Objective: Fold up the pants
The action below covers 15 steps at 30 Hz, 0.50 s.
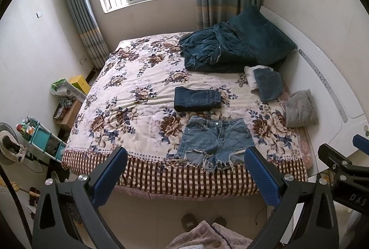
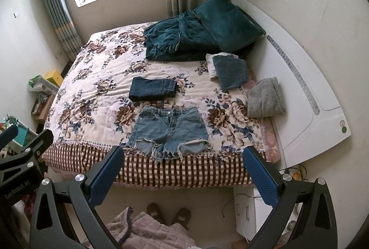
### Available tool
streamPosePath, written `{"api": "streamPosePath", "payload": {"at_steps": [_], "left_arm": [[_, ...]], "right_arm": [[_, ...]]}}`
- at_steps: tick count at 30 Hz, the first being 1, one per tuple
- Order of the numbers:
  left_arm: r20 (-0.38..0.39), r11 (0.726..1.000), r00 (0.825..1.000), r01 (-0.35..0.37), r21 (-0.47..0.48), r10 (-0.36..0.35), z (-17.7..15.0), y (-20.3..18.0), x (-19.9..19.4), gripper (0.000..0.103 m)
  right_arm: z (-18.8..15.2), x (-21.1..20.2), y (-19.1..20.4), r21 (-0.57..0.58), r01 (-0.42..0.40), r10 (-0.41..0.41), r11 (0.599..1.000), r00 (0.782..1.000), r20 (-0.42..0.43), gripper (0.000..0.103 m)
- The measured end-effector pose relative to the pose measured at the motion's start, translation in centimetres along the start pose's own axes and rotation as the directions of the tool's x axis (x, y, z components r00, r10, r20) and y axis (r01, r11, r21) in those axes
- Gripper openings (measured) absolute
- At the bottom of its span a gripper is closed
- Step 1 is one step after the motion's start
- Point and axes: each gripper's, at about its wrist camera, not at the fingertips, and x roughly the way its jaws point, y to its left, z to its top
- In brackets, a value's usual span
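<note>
Shorts (image 1: 214,137) lie flat on bed (image 1: 129,96); both claws (image 1: 184,161) (image 2: 183,160) gape, empty.

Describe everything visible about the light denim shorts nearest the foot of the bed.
The light denim shorts lie spread flat and unfolded, front up, on the floral quilt near the bed's foot edge. Faded blue denim, a waistband with one pale button, a fly seam, front pockets and ragged, frayed leg hems reaching the checked border. The waistband points toward the folded dark jeans just beyond. Neither claw touches them; both are open.

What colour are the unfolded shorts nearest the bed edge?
The shorts are light, faded blue denim with frayed whitish hems; the right wrist view shows them best.
</note>
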Motion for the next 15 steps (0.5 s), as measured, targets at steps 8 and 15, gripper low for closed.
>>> {"api": "streamPosePath", "payload": {"at_steps": [8, 15], "left_arm": [[0.005, 1.000, 1.000, -0.001, 0.001, 0.001, 0.09, -0.18, -0.07, 0.103], [0.006, 1.000, 1.000, 0.000, -0.001, 0.000, -0.36, -0.07, -0.15, 0.103]], "right_arm": [[0.03, -0.07, 0.03, 0.001, -0.001, 0.001, 1.000, 1.000, 0.002, 0.103], [0.42, -0.16, -0.05, 0.007, -0.001, 0.001, 1.000, 1.000, 0.004, 0.103]]}}
